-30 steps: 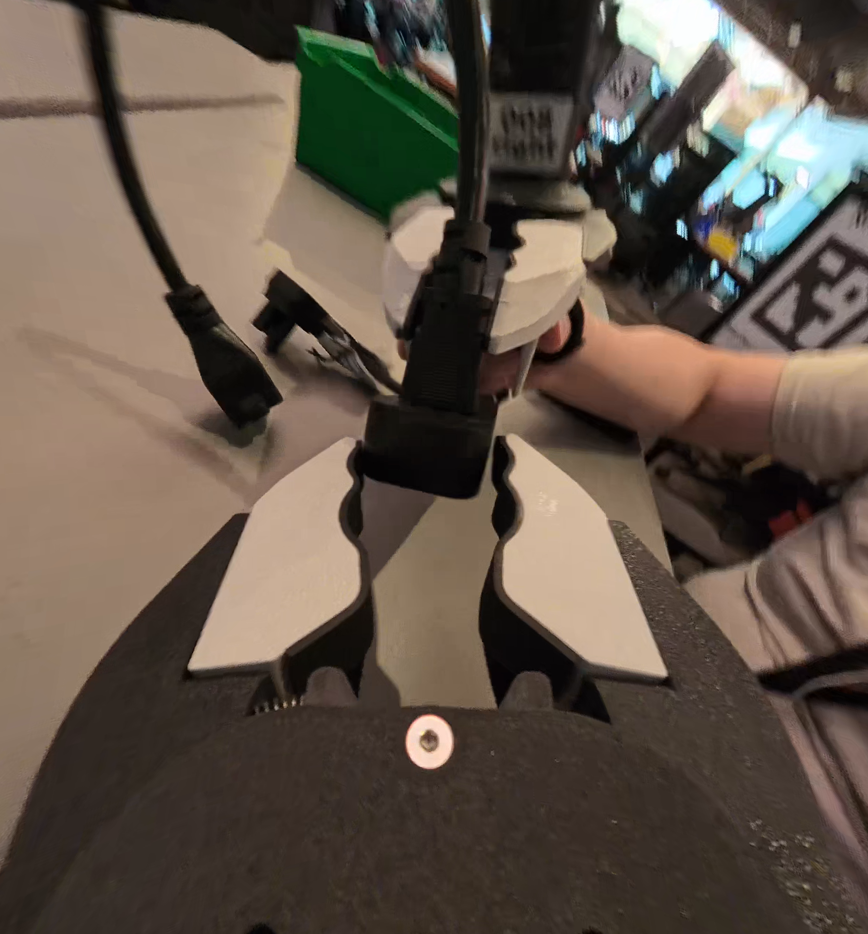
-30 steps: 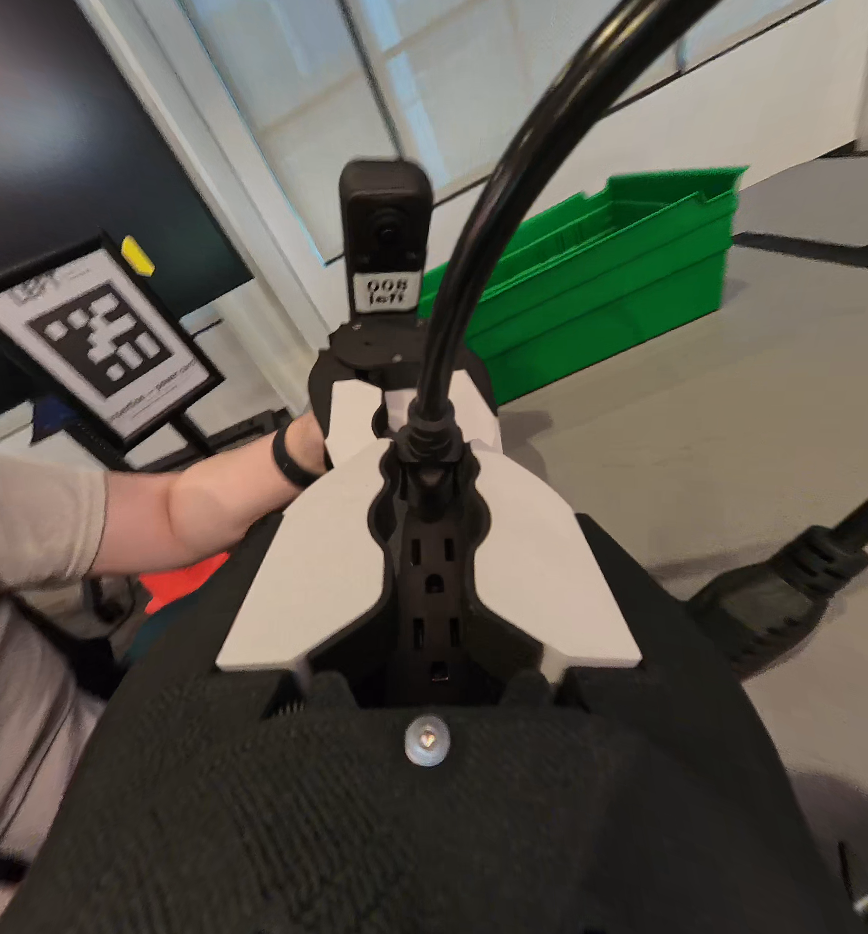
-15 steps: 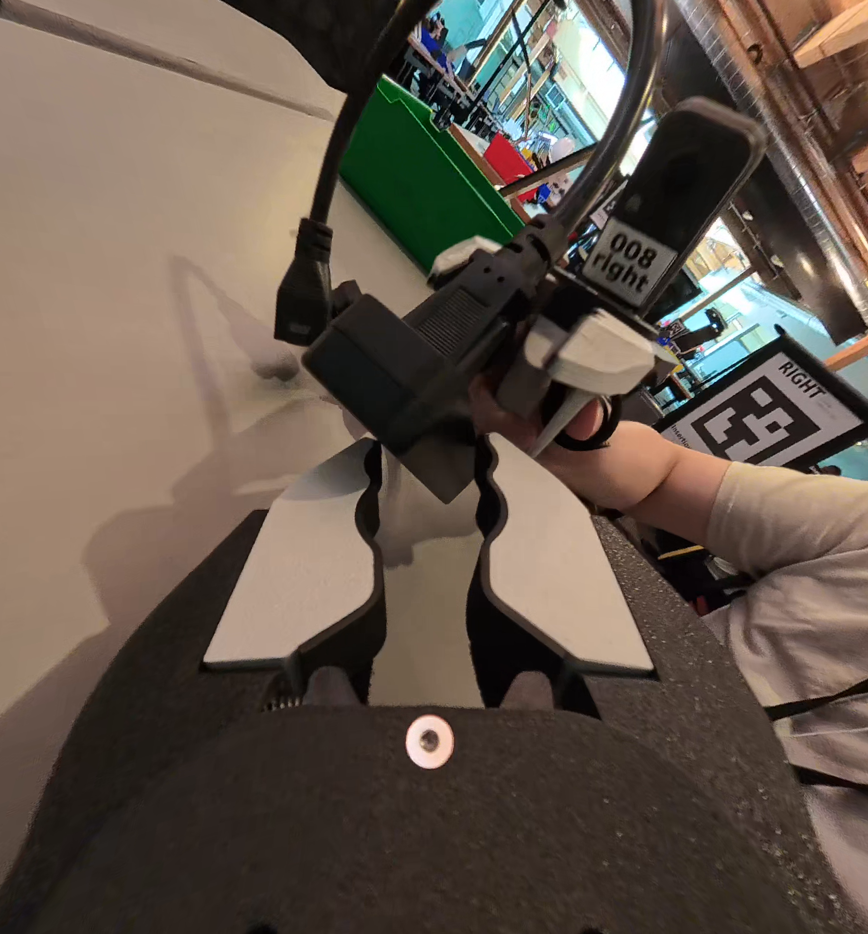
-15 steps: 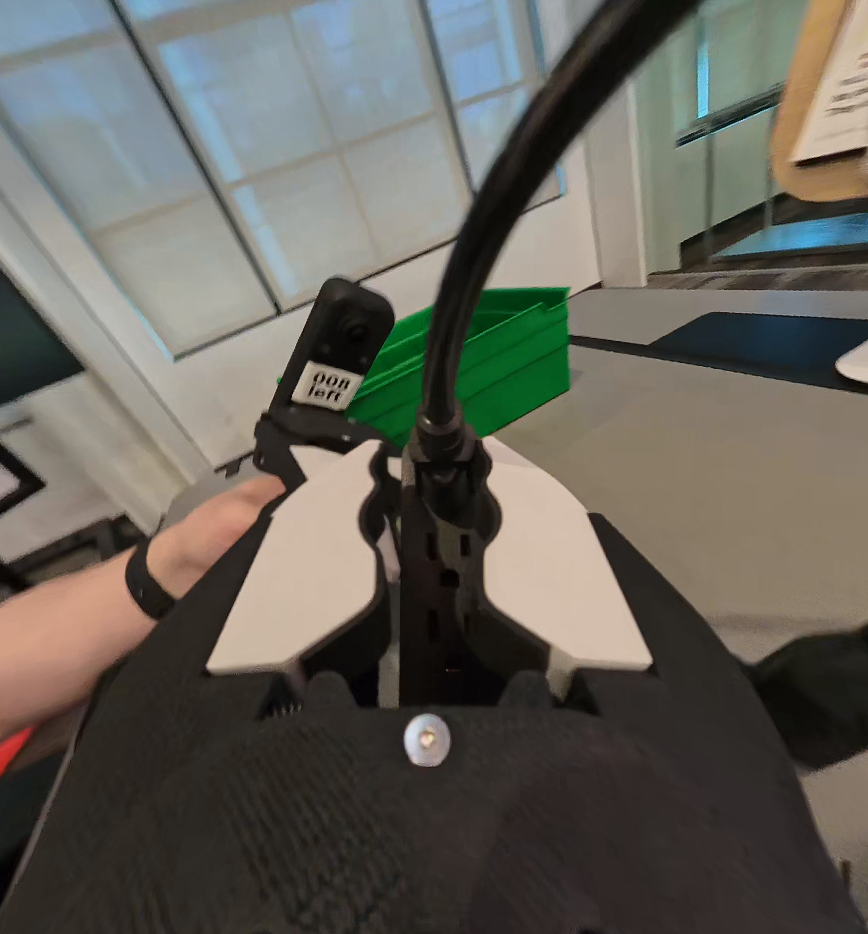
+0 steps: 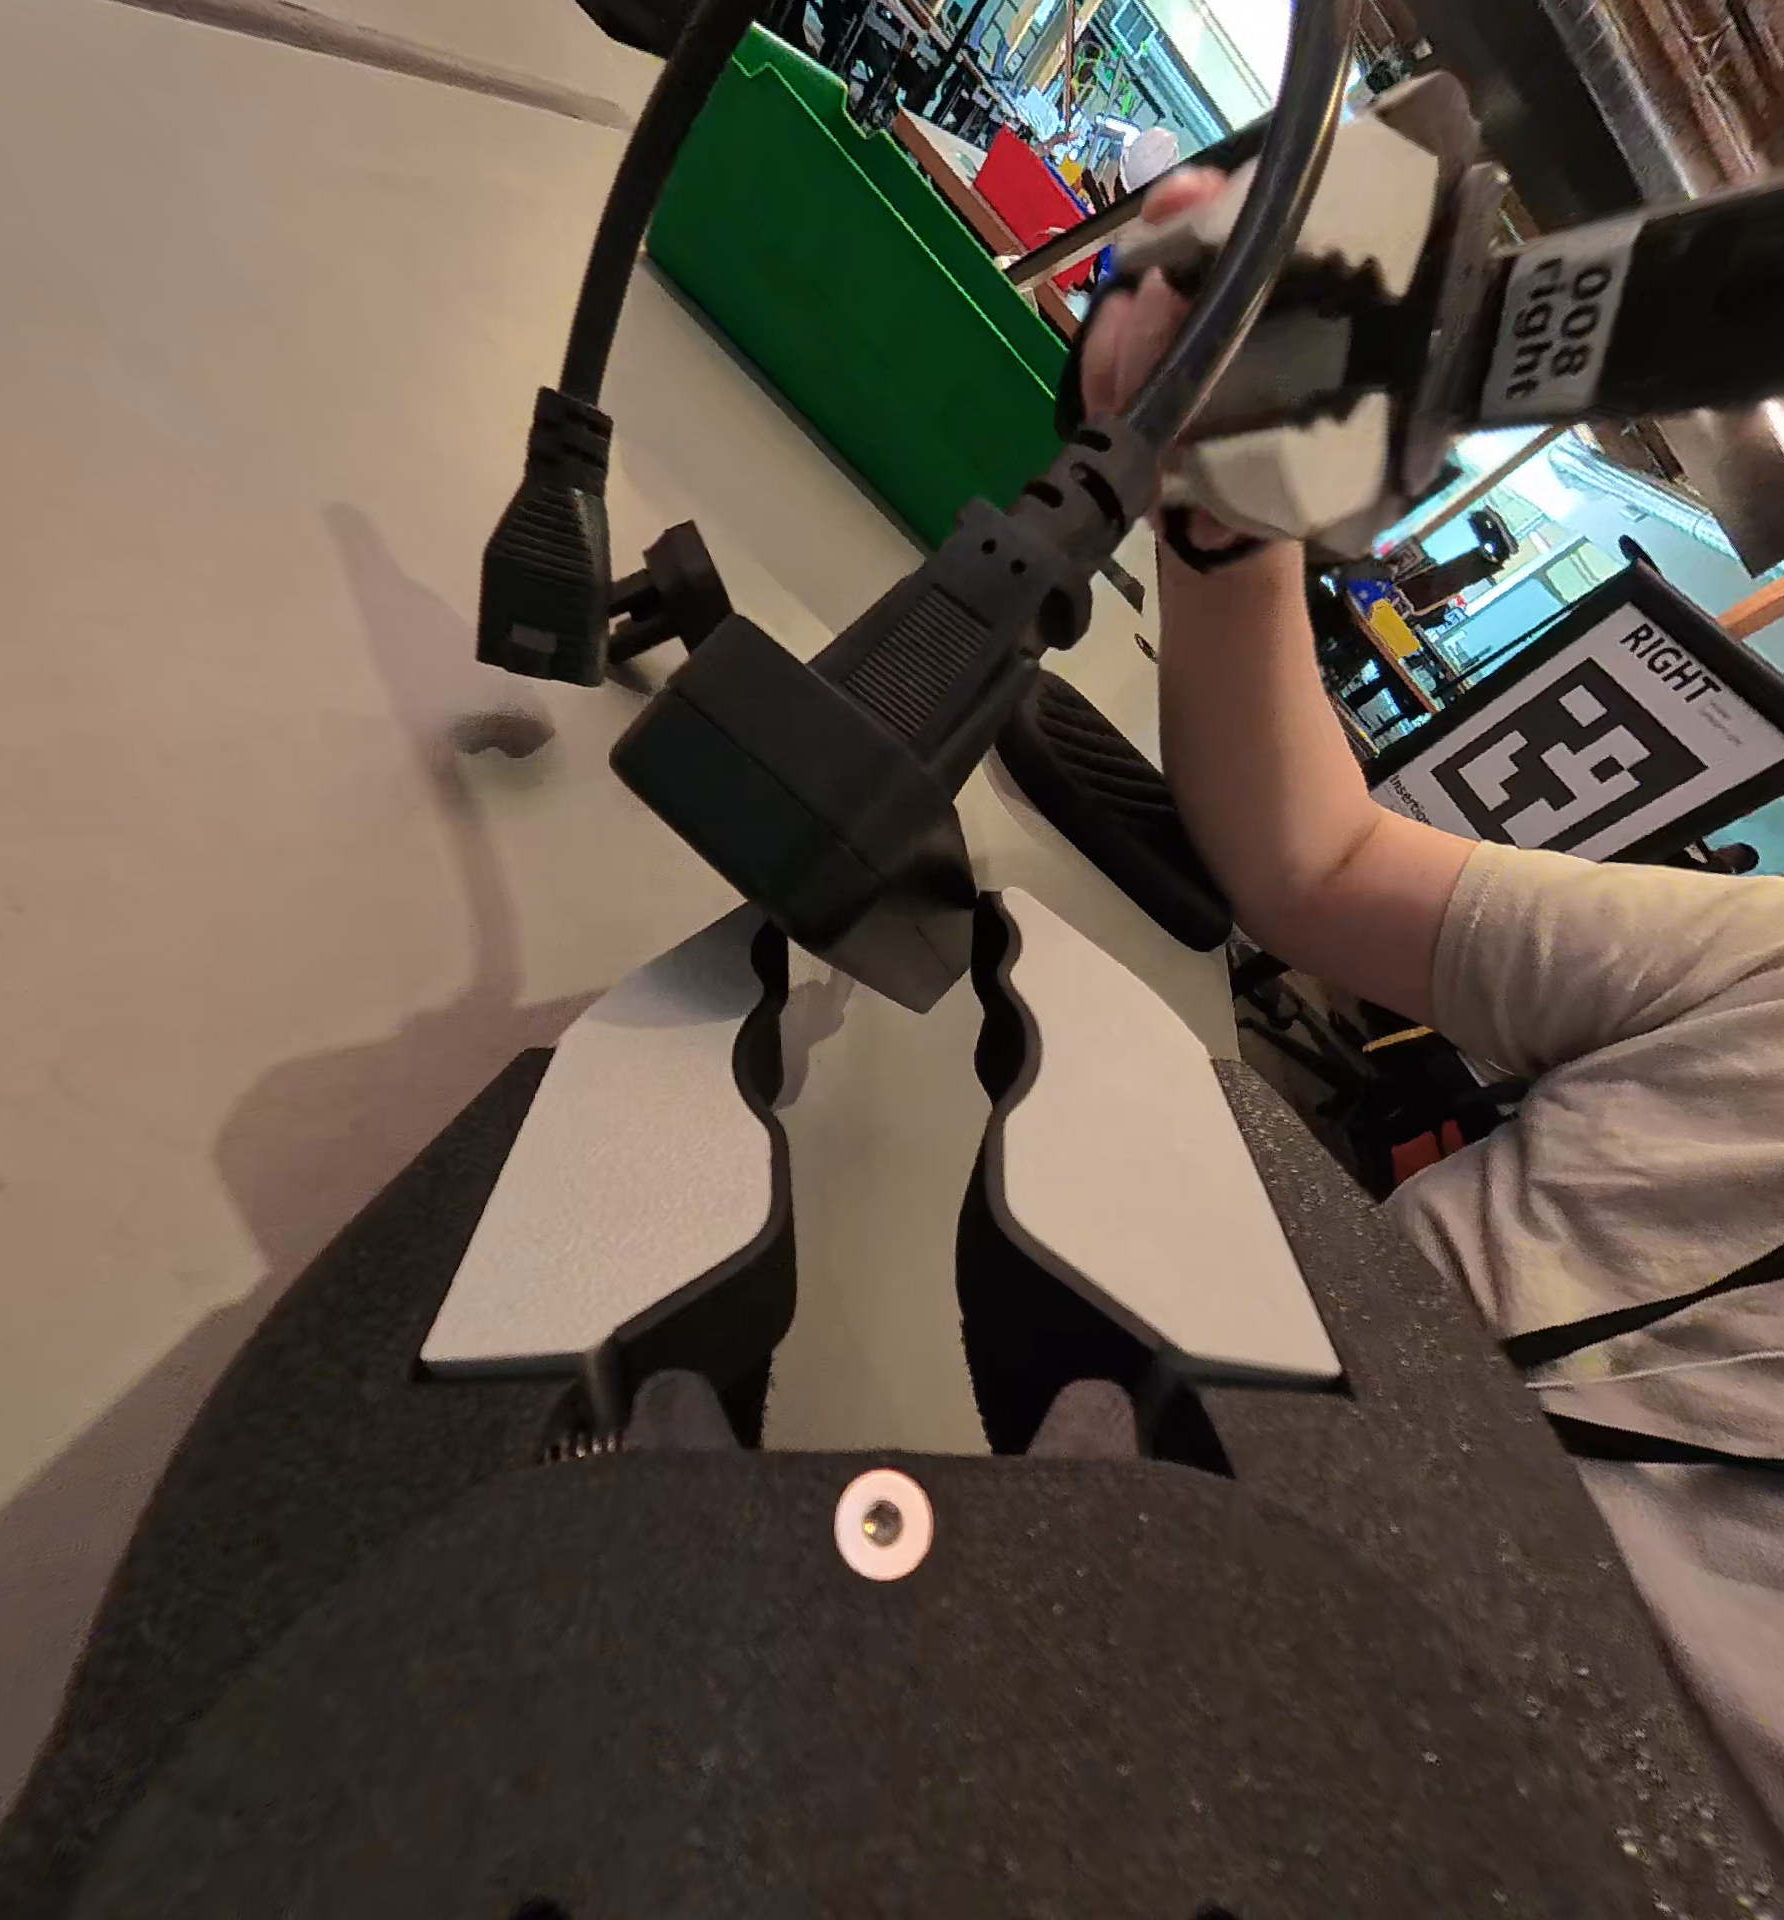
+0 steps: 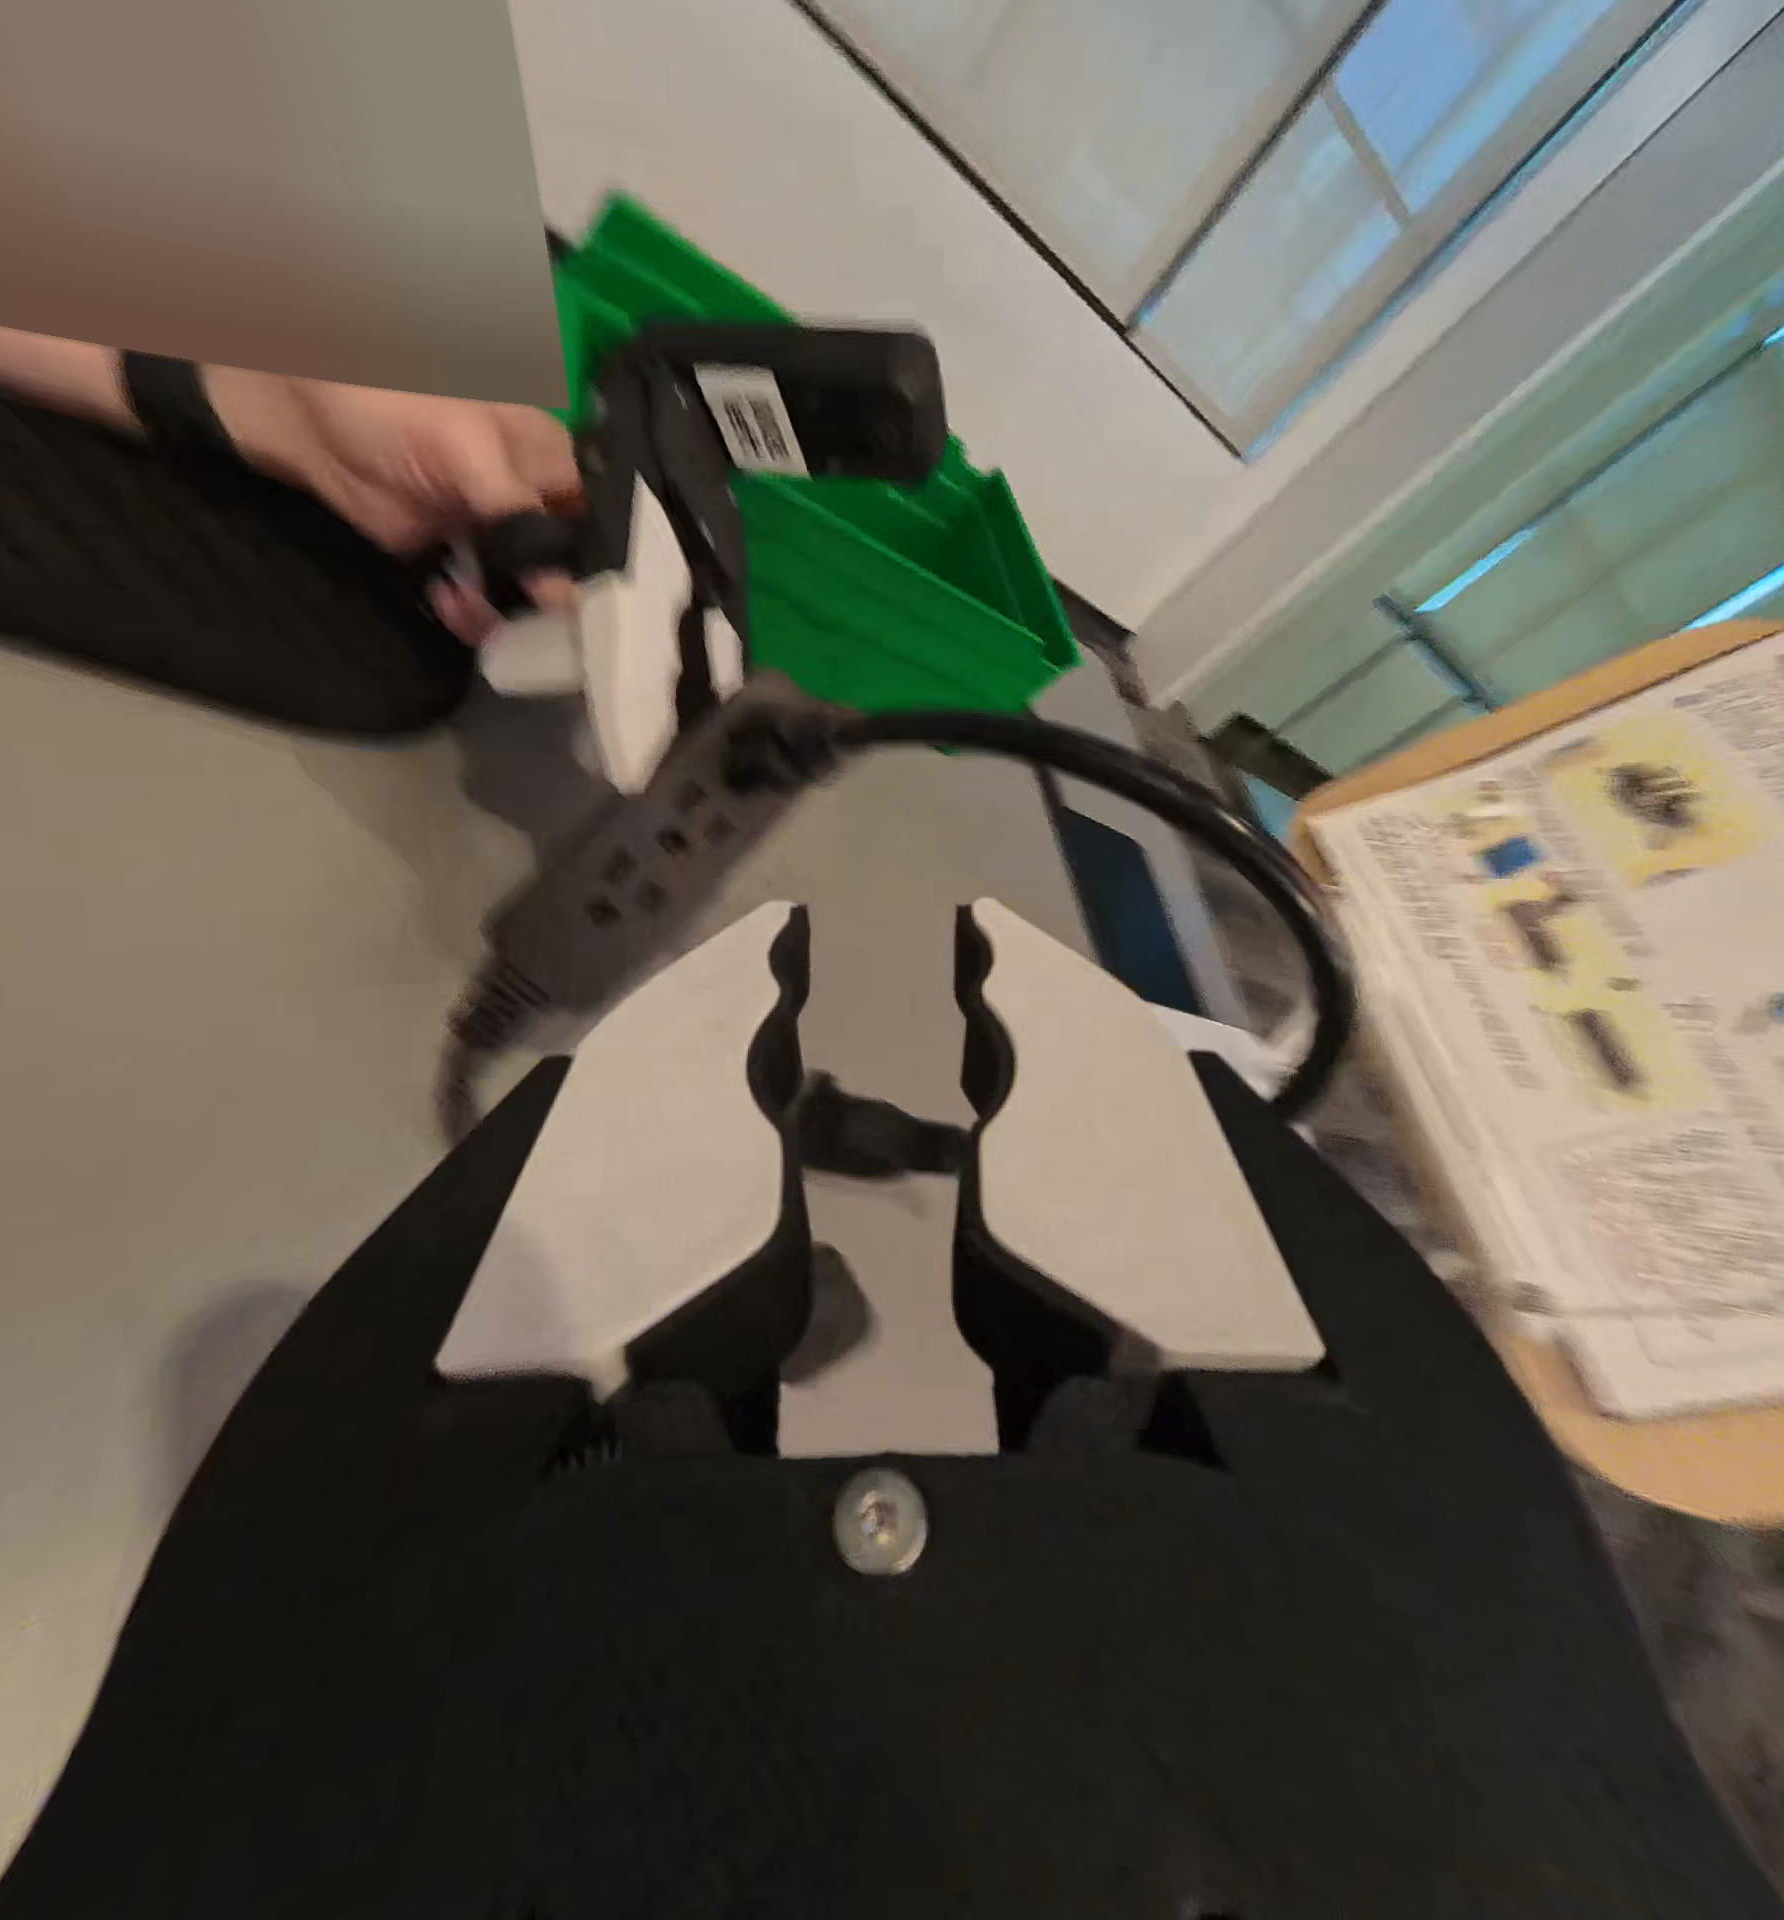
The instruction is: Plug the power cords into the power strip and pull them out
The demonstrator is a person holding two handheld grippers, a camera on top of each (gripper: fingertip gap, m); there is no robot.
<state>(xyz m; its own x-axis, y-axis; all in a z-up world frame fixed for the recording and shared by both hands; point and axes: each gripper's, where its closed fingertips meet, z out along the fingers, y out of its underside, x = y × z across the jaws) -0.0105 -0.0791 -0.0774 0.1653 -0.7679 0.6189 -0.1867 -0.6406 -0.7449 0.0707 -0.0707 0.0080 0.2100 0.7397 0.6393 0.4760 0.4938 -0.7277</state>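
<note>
The black power strip [image 5: 815,790] is off the grey table [image 5: 192,520], its blocky end clamped between the fingertips of my left gripper [image 5: 872,914]. In the right wrist view the strip [image 6: 649,873] hangs slanted, socket face showing, from the left gripper [image 6: 628,665]. My right gripper [image 6: 883,914] is open and empty, a short way back from the strip. It also shows in the left wrist view [image 5: 1283,343], up beside the strip's cord [image 5: 1241,239]. A black cord [image 6: 1272,883] arcs right and passes behind my right fingers. A loose cord connector [image 5: 545,592] hangs over the table.
A green bin [image 5: 846,312] stands at the far table edge, also in the right wrist view [image 6: 867,582]. A printed sheet on a wooden board [image 6: 1594,987] lies to the right. A framed marker sign [image 5: 1574,769] and a black padded armrest [image 5: 1106,810] stand beside the person's arm.
My right gripper has let go of the power strip and pulled back from it. The left gripper now holds the strip alone, lifted and tilted.
</note>
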